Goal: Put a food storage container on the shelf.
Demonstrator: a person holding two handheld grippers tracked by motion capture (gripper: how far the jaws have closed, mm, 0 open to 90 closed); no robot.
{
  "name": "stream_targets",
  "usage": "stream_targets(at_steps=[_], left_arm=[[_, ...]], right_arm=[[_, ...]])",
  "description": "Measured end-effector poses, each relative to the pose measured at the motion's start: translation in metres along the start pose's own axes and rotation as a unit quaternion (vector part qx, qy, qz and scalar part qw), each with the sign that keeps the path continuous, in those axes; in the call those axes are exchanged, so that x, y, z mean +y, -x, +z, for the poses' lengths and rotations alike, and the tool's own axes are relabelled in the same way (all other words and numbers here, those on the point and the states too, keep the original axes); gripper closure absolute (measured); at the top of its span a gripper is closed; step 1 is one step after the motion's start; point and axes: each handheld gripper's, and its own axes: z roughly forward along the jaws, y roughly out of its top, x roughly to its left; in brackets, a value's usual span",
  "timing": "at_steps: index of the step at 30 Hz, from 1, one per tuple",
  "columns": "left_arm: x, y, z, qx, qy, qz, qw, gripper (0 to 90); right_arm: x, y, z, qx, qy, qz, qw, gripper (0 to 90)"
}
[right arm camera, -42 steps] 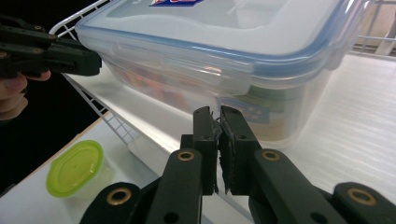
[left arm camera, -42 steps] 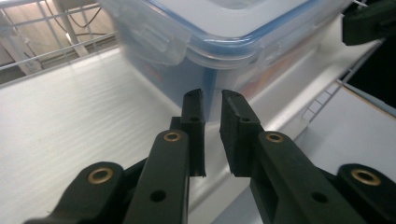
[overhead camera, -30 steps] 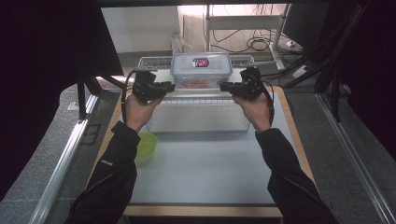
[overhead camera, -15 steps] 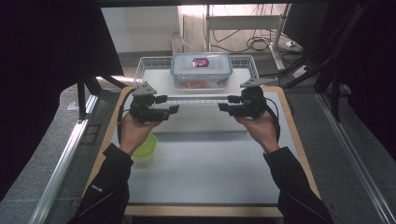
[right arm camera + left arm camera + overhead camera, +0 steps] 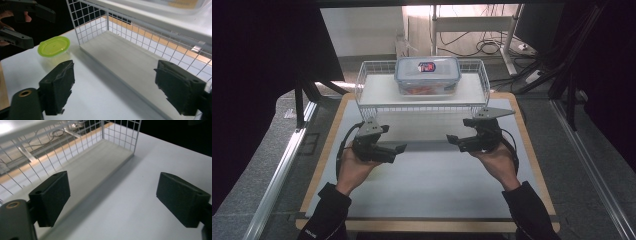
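**Container parked on the rack; both grippers let go**

- Clear lidded container sits on the top shelf of the white wire rack, at the tabletop's far edge, roughly mid-shelf and toward the shelf's back. Upright, lid on, blue rim, red contents faintly visible.
- Left gripper and right gripper hang over the tabletop on the near side of the rack, tips facing each other, well apart from the container.
- Jaws on both have just been opening and now stand wide; nothing between them in either gripper view (bare table surface and rack mesh beyond the pads).
- Green lid lies on the tabletop toward its left edge, just beside the rack's corner, untouched.
- Judgement: the placing step looks finished and released. What is left, if anything, may concern the green lid or the empty lower shelf; cannot tell which.
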Motion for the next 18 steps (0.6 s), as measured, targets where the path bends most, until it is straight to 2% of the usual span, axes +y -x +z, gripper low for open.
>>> stream_targets(at_steps=[8,13,18], left_arm=[[-0.03,0.014,0.001,-0.002,0.001,-0.009,1.0,5.3],[-0.044,0.02,-0.001,0.001,0.004,-0.001,1.0,2.9],[-0.06,0.026,-0.004,0.015,0.007,0.01,0.9998,0.9]], right_arm=[[-0.032,-0.009,-0.005,0.004,-0.005,0.004,1.0,4.8],[-0.052,-0.014,-0.006,-0.009,-0.01,0.006,0.9999,0.7],[-0.068,-0.018,-0.01,-0.005,-0.015,0.009,0.9998,0.4]])
